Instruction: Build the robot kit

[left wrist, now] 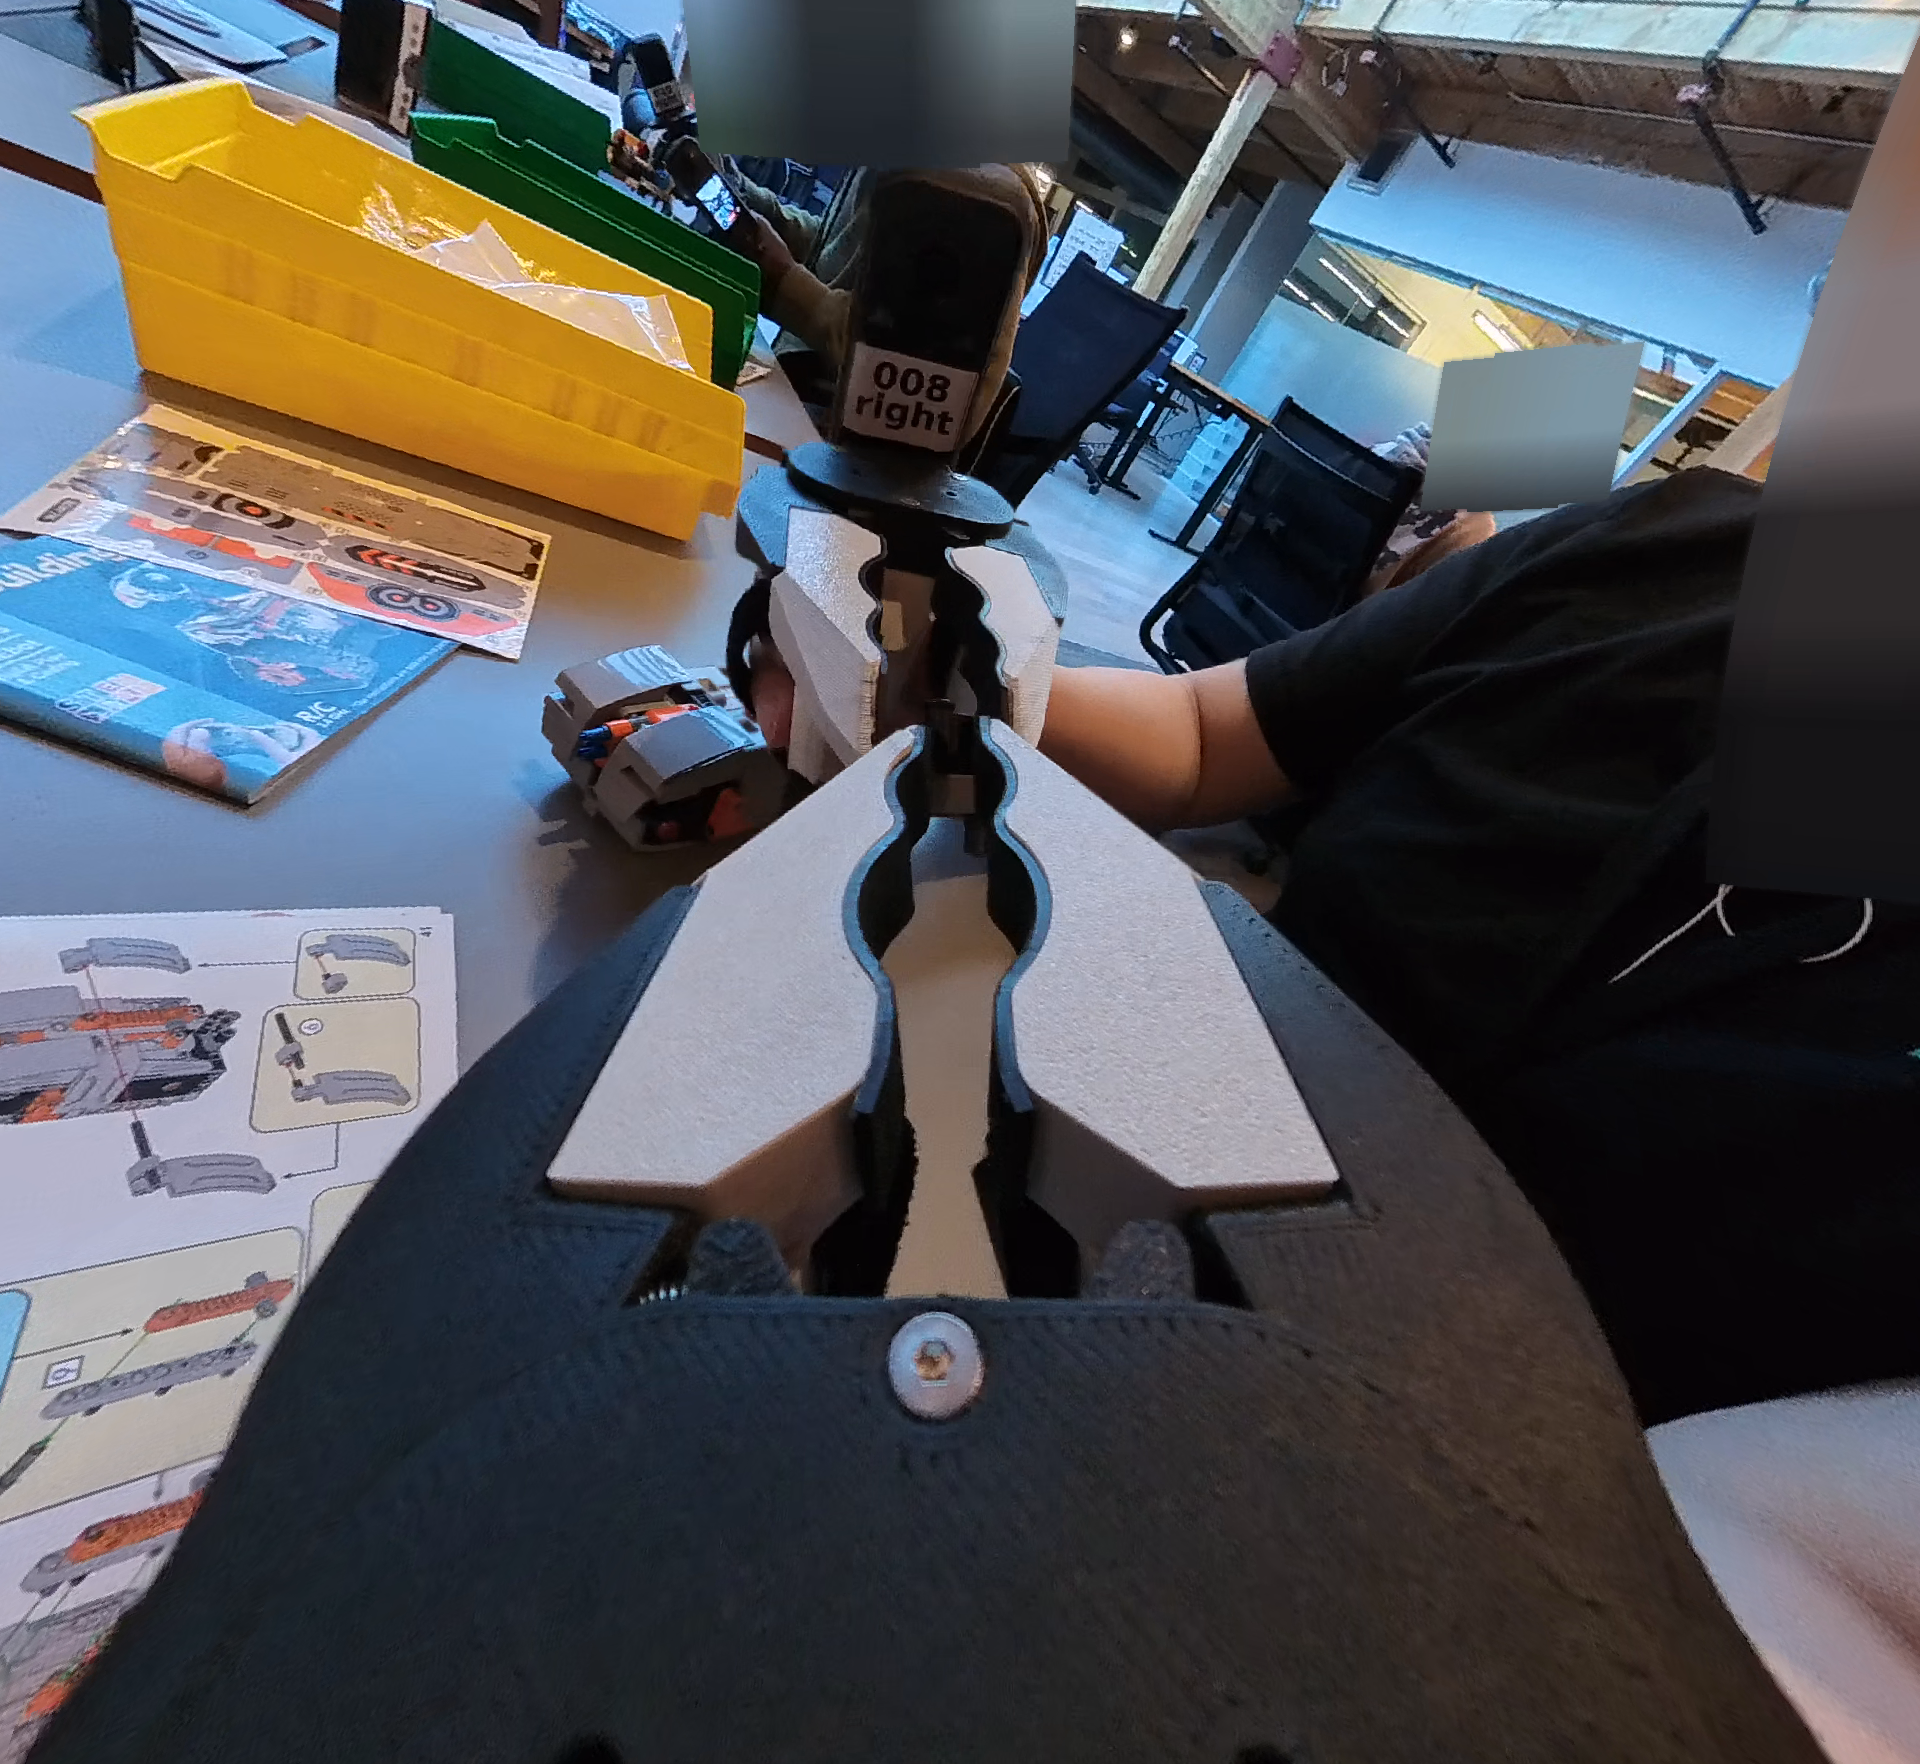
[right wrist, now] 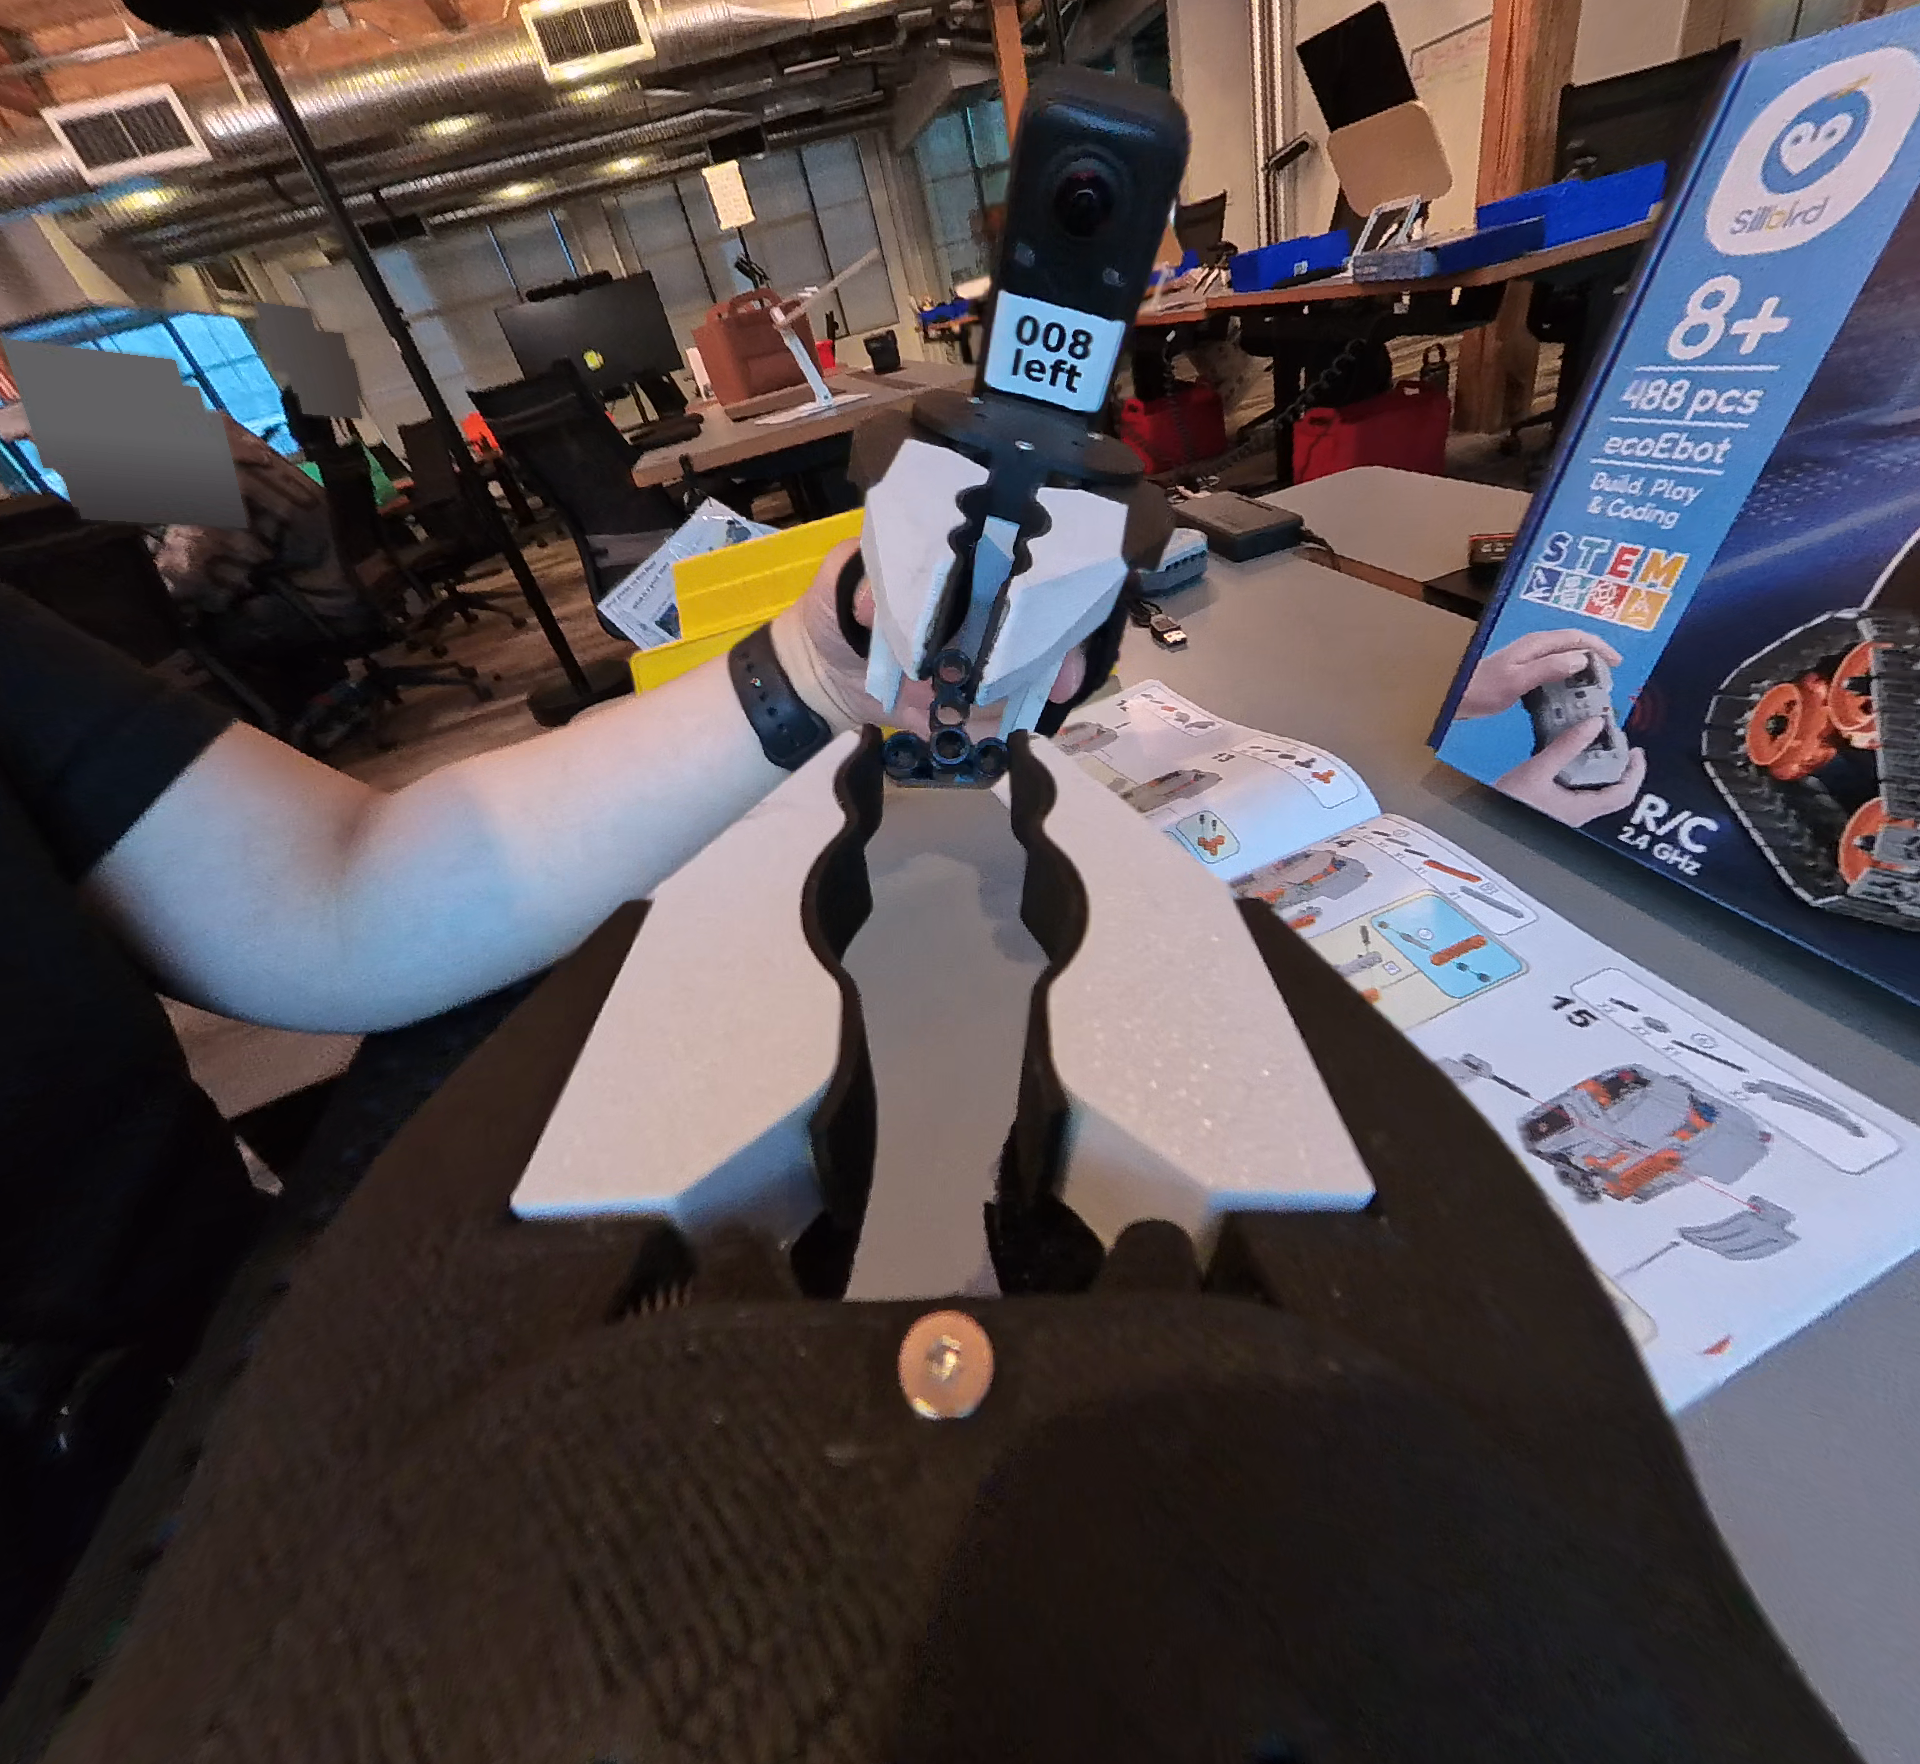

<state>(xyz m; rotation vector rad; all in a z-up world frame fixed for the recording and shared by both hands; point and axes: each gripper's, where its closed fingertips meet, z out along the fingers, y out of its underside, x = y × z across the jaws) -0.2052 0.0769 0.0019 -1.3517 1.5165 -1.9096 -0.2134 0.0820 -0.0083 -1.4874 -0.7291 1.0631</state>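
Observation:
My left gripper (left wrist: 951,746) and right gripper (right wrist: 943,744) face each other tip to tip above the grey table (left wrist: 436,810). The right gripper is shut on a small black holed connector piece (right wrist: 945,760). The left gripper, seen in the right wrist view (right wrist: 961,708), is shut on a thin black holed beam (right wrist: 961,665). The beam's end touches the connector. In the left wrist view the right gripper (left wrist: 930,675) is just beyond my fingertips, with the black parts (left wrist: 941,722) between the tips. A grey and orange part-built model (left wrist: 655,764) lies on the table left of them.
A yellow bin (left wrist: 416,364) and green bins (left wrist: 582,187) stand at the back left. A sticker sheet (left wrist: 281,530) and blue booklet (left wrist: 156,665) lie beside an open instruction booklet (right wrist: 1455,966). A blue toy box (right wrist: 1714,467) stands at the right. A person's arm (right wrist: 416,862) reaches across. The tips of both grippers are at nearly the same place.

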